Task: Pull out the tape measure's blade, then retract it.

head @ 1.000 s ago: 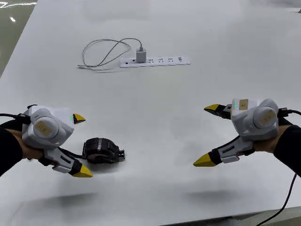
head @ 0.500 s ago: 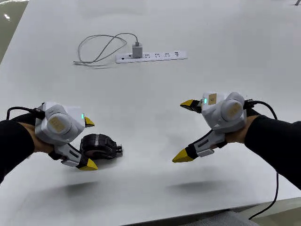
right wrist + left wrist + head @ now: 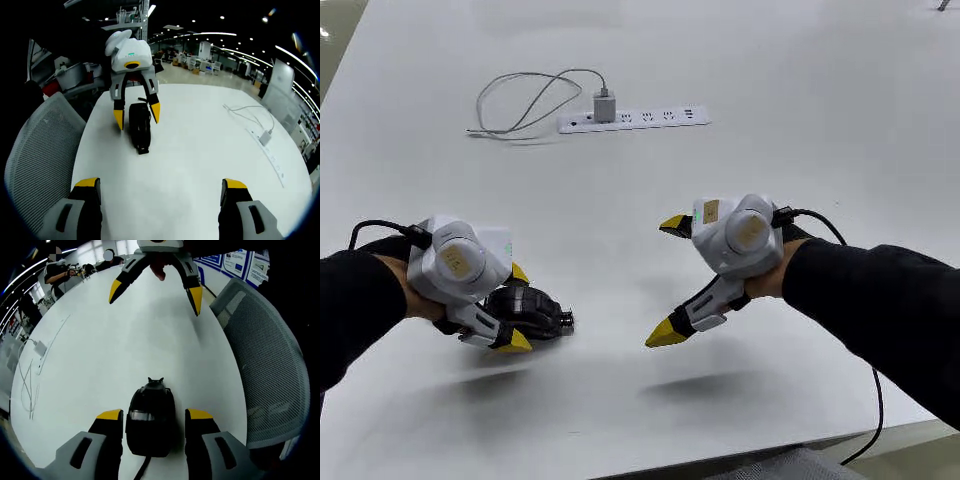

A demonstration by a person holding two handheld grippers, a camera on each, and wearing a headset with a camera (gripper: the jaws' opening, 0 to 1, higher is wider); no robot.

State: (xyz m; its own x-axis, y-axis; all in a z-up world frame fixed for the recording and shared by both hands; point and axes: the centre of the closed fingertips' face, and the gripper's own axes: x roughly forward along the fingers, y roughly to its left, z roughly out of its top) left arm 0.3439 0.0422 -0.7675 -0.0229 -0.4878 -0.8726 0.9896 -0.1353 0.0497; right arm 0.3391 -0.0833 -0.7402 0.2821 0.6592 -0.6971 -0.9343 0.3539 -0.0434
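**Clamp the case first**

The tape measure (image 3: 532,311) lay near left on the tabletop (image 3: 740,120), long axis left-right, hook (image 3: 567,320) pointing right. The left gripper (image 3: 155,415) had its fingers (image 3: 111,416) flanking the case, slightly apart (not yet pinching); we judged they should squeeze squarely. The right gripper (image 3: 667,278) hung wide open, empty.

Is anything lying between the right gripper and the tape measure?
No: bare white table between the right gripper and the tape measure, in the head view.
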